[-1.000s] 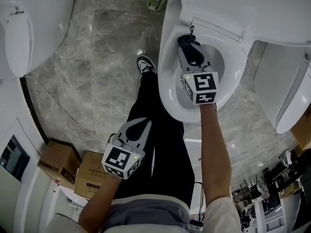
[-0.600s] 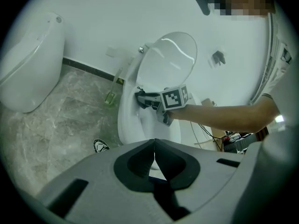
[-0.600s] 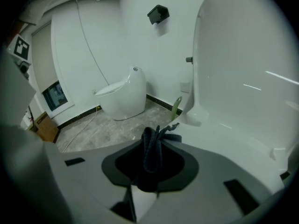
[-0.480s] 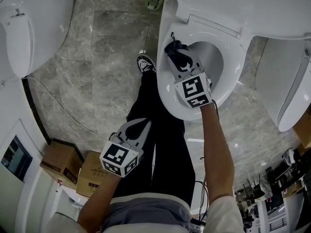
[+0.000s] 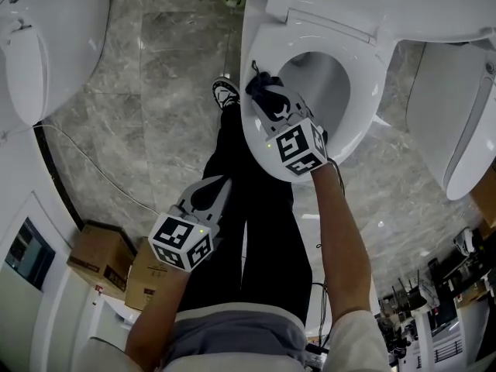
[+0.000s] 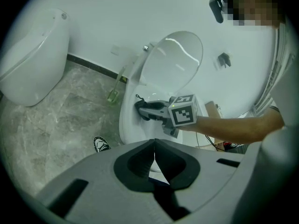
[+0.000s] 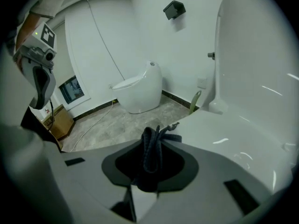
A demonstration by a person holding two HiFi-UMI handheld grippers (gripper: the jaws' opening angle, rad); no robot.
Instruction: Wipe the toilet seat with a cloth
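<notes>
The white toilet seat (image 5: 368,91) rings the open bowl, with the lid (image 6: 173,62) raised behind it. My right gripper (image 5: 262,91) is shut on a dark cloth (image 5: 257,82) that rests against the seat's left side. In the right gripper view the cloth (image 7: 150,150) hangs bunched between the jaws, with the seat (image 7: 224,139) just beyond. My left gripper (image 5: 220,184) is shut and empty, held over the person's dark trousers, away from the toilet. In the left gripper view its jaws (image 6: 154,146) meet tip to tip, and the right gripper (image 6: 144,110) shows ahead on the seat (image 6: 130,125).
A second toilet (image 5: 39,37) stands at the left and a third (image 5: 457,130) at the right. Cardboard boxes (image 5: 97,258) sit at the lower left, with a cable (image 5: 93,169) across the marble floor. The person's shoe (image 5: 226,94) is beside the bowl.
My right gripper has swept the cloth from the back of the bowl opening leftward onto the seat's left side, rolling as it went. The left gripper has barely moved.
</notes>
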